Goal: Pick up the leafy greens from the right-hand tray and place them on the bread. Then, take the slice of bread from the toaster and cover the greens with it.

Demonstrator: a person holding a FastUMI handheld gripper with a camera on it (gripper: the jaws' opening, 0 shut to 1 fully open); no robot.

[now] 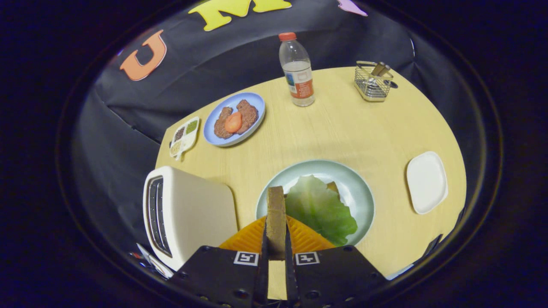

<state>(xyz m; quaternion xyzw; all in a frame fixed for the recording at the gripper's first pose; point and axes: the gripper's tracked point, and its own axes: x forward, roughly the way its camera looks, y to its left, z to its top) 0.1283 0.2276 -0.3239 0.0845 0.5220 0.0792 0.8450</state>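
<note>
My gripper (276, 233) is shut on a slice of bread (276, 214), held edge-on between both fingers and standing upright. It hangs over the near left part of a pale green plate (359, 179). On that plate lies a leafy green (320, 207), covering another slice of bread whose brown corner (333, 187) peeks out behind it. The white toaster (184, 211) stands just left of the fingers, its slots facing left. Right of the plate sits a small white tray (426, 182) with nothing on it.
Beyond the plate are a blue plate (252, 102) with meat patties and a tomato slice, a small divided condiment dish (184, 136), a water bottle (296, 70) and a wire cutlery basket (373, 81). Bare wooden tabletop (334, 132) spreads between them.
</note>
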